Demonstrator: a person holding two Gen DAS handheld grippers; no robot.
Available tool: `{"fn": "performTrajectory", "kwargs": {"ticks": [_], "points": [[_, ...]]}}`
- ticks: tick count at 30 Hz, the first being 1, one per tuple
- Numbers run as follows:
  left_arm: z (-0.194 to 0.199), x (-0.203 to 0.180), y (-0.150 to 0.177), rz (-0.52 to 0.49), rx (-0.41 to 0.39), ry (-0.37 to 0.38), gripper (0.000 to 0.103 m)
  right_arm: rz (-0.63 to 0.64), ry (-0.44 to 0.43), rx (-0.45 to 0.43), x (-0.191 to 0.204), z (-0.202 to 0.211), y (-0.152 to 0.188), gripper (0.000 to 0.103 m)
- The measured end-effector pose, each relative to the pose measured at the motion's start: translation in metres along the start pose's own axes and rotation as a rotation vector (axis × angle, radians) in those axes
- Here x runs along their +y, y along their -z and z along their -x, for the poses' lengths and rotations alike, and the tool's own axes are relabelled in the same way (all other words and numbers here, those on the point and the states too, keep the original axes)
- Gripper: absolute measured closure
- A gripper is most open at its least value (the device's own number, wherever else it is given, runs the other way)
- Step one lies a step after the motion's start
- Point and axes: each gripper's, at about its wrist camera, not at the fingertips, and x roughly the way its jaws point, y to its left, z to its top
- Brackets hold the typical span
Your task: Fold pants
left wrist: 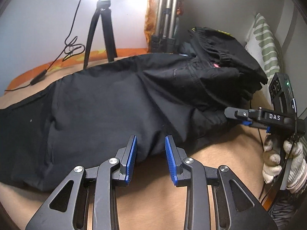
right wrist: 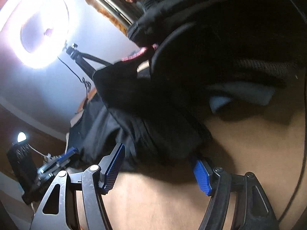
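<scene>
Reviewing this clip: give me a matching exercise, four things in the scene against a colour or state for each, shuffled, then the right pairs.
Things:
1. pants
2. left gripper
3. tripod
4. pillow

States:
A. green and white stripes
B. open, blue pads at the fabric's near edge
C. black, lying across the tan surface
D. standing by the wall, under a bright lamp

Pairs: 1-C, 2-B, 3-D, 4-A
</scene>
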Motion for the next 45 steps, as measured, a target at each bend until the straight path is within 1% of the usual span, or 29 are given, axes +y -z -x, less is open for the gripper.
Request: {"fn": "performTrajectory", "kwargs": {"ticks": [2, 4, 5, 6, 7, 8, 9, 10, 11, 12, 14, 16, 18, 20, 22, 28, 30, 32, 35, 38, 40, 41, 42, 43, 45], "points": [[0.004, 0.006, 0.001, 0.02, -0.005, 0.0, 0.075, 0.025, 0.017, 0.005, 0.003, -0.007, -0.004, 0.07], [0.007, 0.009, 0.003, 0.029, -0.011, -0.009, 0.075, 0.03, 0.021, 0.0, 0.006, -0.009, -0.007, 0.077], [0.009, 0.011, 0.004, 0.032, -0.014, -0.013, 0.075, 0.028, 0.02, -0.005, 0.01, -0.008, -0.007, 0.083], [0.01, 0.012, 0.004, 0.035, -0.016, -0.015, 0.075, 0.053, 0.008, -0.025, 0.02, -0.002, -0.008, 0.086], [0.011, 0.015, 0.004, 0.04, -0.021, -0.021, 0.075, 0.087, -0.003, -0.044, 0.029, 0.004, -0.009, 0.092], [0.011, 0.016, 0.003, 0.045, -0.027, -0.025, 0.075, 0.13, -0.027, -0.067, 0.04, 0.011, -0.009, 0.093], [0.012, 0.018, 0.002, 0.052, -0.032, -0.027, 0.075, 0.211, -0.065, -0.105, 0.06, 0.024, -0.009, 0.094], [0.013, 0.02, 0.002, 0.055, -0.032, -0.03, 0.075, 0.261, -0.07, -0.128, 0.071, 0.029, -0.008, 0.094], [0.013, 0.021, 0.001, 0.056, -0.032, -0.034, 0.075, 0.287, -0.052, -0.143, 0.077, 0.032, -0.008, 0.094], [0.014, 0.022, 0.001, 0.057, -0.032, -0.036, 0.075, 0.259, -0.026, -0.132, 0.074, 0.03, -0.01, 0.094], [0.018, 0.025, 0.002, 0.059, -0.034, -0.037, 0.075, 0.127, 0.024, -0.062, 0.051, 0.014, -0.016, 0.094], [0.024, 0.026, 0.004, 0.056, -0.041, -0.038, 0.075, 0.073, 0.043, -0.039, 0.037, 0.007, -0.02, 0.094], [0.03, 0.028, 0.009, 0.06, -0.041, -0.026, 0.075, 0.052, 0.008, -0.04, 0.034, 0.008, -0.022, 0.094], [0.034, 0.029, 0.017, 0.076, -0.031, 0.005, 0.075, 0.047, -0.02, -0.059, 0.034, 0.015, -0.026, 0.094], [0.033, 0.027, 0.026, 0.066, -0.011, 0.02, 0.075, 0.032, -0.064, -0.083, 0.036, 0.024, -0.033, 0.094], [0.015, 0.015, 0.041, 0.05, 0.062, 0.079, 0.075, -0.036, -0.173, -0.152, 0.043, 0.04, -0.055, 0.094], [0.009, 0.018, 0.042, 0.054, 0.07, 0.053, 0.075, -0.052, -0.204, -0.166, 0.045, 0.044, -0.059, 0.094], [0.005, 0.029, 0.039, 0.081, 0.054, -0.008, 0.075, -0.068, -0.226, -0.17, 0.046, 0.045, -0.061, 0.094], [0.012, 0.046, 0.033, 0.136, 0.002, -0.03, 0.075, -0.065, -0.23, -0.166, 0.045, 0.046, -0.061, 0.094], [0.023, 0.054, 0.028, 0.144, -0.045, -0.043, 0.074, -0.093, -0.258, -0.161, 0.035, 0.05, -0.063, 0.094], [0.031, 0.058, 0.026, 0.152, -0.075, -0.043, 0.074, -0.092, -0.263, -0.162, 0.033, 0.05, -0.063, 0.094], [0.034, 0.059, 0.025, 0.161, -0.088, -0.04, 0.07, -0.088, -0.262, -0.163, 0.033, 0.05, -0.062, 0.094], [0.035, 0.06, 0.025, 0.171, -0.093, -0.03, 0.07, -0.082, -0.259, -0.162, 0.034, 0.049, -0.062, 0.094], [0.036, 0.059, 0.025, 0.182, -0.091, -0.013, 0.07, -0.075, -0.252, -0.159, 0.035, 0.049, -0.061, 0.094], [0.036, 0.05, 0.029, 0.164, -0.074, 0.014, 0.07, -0.077, -0.249, -0.156, 0.034, 0.048, -0.06, 0.094]]}}
